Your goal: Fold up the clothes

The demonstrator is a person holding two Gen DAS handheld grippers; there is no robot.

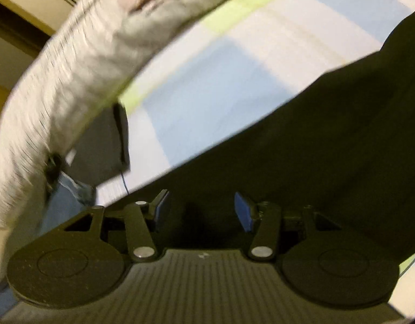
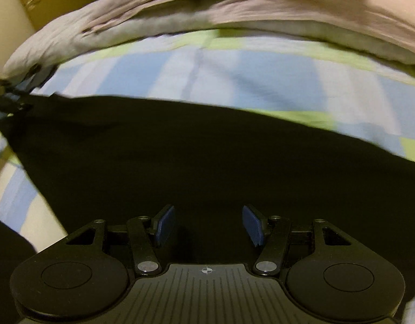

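On the bed (image 2: 234, 67), whose cover is a smooth check of pale blue, white and lime green, a heap of crumpled greyish-pink bedding (image 2: 234, 8) is banked along the far side, soft and wrinkled, and nearer lies the black garment (image 2: 207, 162), a flat, matt, dark sheet of cloth with a straight far edge, its long axis running across the right wrist view from left to right. It spreads directly beneath and ahead of both tools; judging by how fully it fills the view, the right hand is the nearer to its middle, while the left sits toward one slanting edge. The right gripper (image 2: 208, 225) stands about half open with nothing between its blue ribbed pads, and the left gripper (image 1: 202, 210) is likewise parted and empty
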